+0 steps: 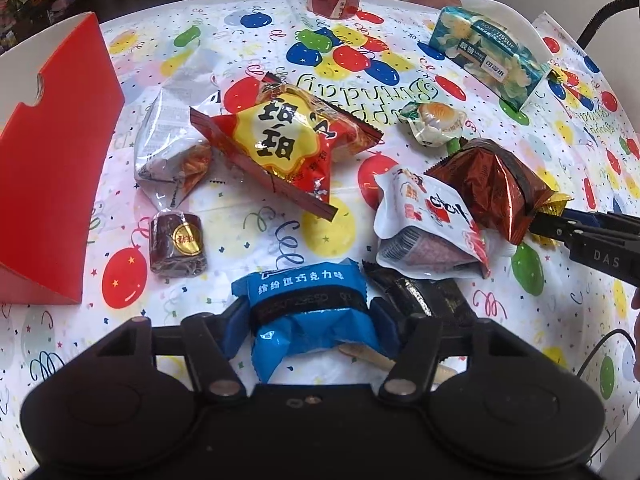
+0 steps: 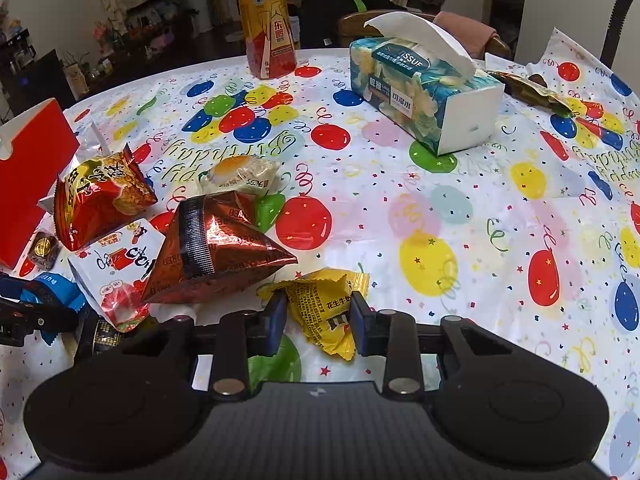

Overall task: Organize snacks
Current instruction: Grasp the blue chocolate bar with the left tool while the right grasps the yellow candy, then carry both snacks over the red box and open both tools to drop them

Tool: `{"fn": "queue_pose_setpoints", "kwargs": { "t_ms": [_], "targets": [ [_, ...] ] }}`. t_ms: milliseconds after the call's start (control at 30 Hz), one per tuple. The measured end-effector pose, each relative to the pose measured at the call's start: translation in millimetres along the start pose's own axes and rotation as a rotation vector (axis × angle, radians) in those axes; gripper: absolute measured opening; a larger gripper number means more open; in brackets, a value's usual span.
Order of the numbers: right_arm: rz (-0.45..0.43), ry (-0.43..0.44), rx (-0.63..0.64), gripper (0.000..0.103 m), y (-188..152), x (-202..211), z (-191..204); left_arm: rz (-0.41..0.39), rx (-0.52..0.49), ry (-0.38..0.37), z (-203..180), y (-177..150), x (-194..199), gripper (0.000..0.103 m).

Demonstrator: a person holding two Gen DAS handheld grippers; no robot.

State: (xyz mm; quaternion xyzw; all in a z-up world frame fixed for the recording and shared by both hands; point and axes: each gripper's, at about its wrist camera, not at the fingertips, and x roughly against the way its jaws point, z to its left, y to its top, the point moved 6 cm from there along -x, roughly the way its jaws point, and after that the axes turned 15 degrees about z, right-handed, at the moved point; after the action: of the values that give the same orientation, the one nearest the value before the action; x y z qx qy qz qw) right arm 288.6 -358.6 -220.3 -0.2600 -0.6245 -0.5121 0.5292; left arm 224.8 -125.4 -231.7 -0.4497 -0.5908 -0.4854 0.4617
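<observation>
Left gripper (image 1: 308,316) first: its blue pads are pressed against both sides of the blue chocolate-flavour packet (image 1: 308,304), clamped on it at the 6 o'clock edge of the left wrist view. Over on the other side, the right gripper (image 2: 318,316) has its pads squeezed onto the yellow peanut candy packet (image 2: 324,308), low at 6 o'clock in its own view. Whether either packet is lifted off the balloon tablecloth (image 2: 440,208) is hard to call from here.

The pile sits between them: the shiny brown foil bag (image 2: 216,248) leans on the white cartoon pouch (image 2: 120,268), with the red-and-yellow crisp bag (image 1: 288,140) toward 11 o'clock of it in the right wrist view. A silver bag (image 1: 168,136) lies touching that crisp bag. The small dark wrapped sweet (image 1: 176,244) rests near the red open box (image 1: 52,168) at 9 o'clock. An egg-yolk pastry (image 1: 434,122) lies just beyond the foil bag. At 12 o'clock stand the tissue box (image 2: 424,92) and the drink bottle (image 2: 266,24).
</observation>
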Motion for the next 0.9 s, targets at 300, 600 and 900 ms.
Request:
{"fn": "queue_pose_setpoints", "kwargs": {
  "t_ms": [300, 600, 900],
  "targets": [
    [-0.049, 0.007, -0.003, 0.032, -10, 38, 5, -0.052, 0.046, -0.021, 11, -14, 23, 0.060],
    [-0.099, 0.036, 0.013, 0.032, -13, 96, 44, -0.152, 0.065, -0.063, 31, -26, 76, 0.060],
    [-0.129, 0.109, 0.079, 0.032, -3, 134, 139, -0.221, 0.044, -0.065, 73, -32, 125, 0.060]
  ]
}}
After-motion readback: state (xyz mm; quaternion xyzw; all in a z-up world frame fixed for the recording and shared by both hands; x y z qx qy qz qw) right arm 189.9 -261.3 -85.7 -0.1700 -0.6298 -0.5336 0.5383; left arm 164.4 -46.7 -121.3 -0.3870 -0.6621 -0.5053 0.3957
